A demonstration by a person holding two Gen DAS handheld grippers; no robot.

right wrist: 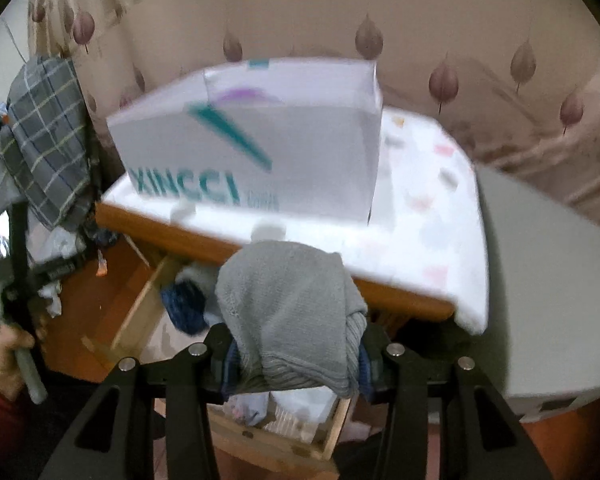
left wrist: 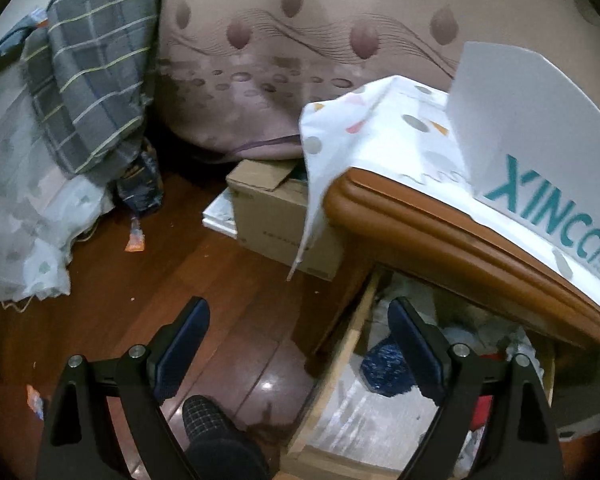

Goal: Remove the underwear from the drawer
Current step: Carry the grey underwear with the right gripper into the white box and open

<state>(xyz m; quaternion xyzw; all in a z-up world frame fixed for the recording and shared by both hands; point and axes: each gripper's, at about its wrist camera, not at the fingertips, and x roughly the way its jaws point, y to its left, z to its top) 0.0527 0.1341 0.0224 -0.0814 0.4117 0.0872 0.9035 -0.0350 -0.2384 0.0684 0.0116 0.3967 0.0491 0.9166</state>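
The wooden drawer [left wrist: 340, 356] stands pulled out under the brown cabinet top [left wrist: 440, 224]; it also shows in the right wrist view [right wrist: 140, 304]. Several clothes lie in it, among them a dark blue item [left wrist: 384, 368], which the right wrist view shows too [right wrist: 182, 304]. My right gripper [right wrist: 296, 354] is shut on a grey piece of underwear [right wrist: 288, 312] and holds it up above the drawer, in front of the cabinet edge. My left gripper [left wrist: 300, 316] is open and empty, its left finger over the floor and its right finger over the drawer's left side.
A white XINCCI box [right wrist: 252, 148] stands on the white dotted cloth [right wrist: 428, 216] on the cabinet. A cardboard box [left wrist: 276, 208] sits on the wooden floor [left wrist: 160, 280] left of the cabinet. A grey plaid cloth [left wrist: 92, 68] hangs at the left. My foot [left wrist: 208, 420] is below.
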